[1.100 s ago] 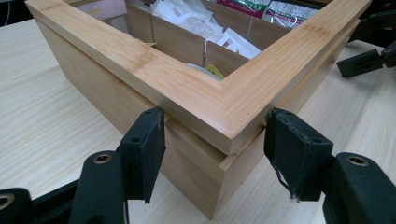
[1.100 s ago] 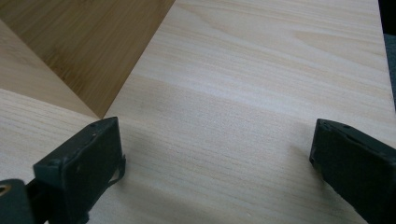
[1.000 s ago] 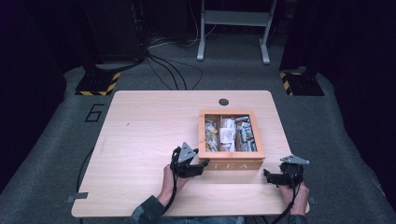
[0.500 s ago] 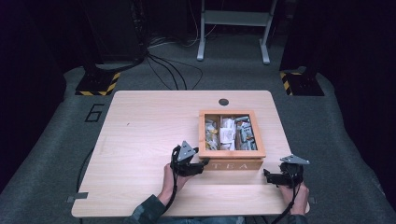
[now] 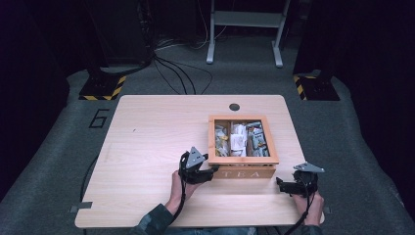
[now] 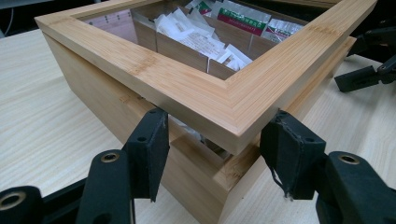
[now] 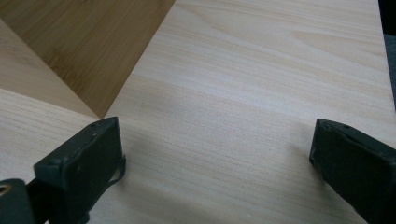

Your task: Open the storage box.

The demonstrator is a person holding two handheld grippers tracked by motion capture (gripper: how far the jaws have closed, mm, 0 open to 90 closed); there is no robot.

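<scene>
Well, the pale wooden table (image 5: 156,147) carries a bamboo tea box with a glass-paned lid (image 5: 243,142) on its right half, lettered TEA in front. It looks rigid and fairly light, the pane fragile; the lid's frame corner seems the place to grip. Paper tea sachets (image 6: 201,39) fill it. The left gripper (image 6: 212,154) stands spread around that raised corner; the right gripper (image 7: 210,172) hangs spread over bare tabletop

"TEA" on wooden box (image 5: 243,173) front; "6" on floor (image 5: 99,118).
</scene>
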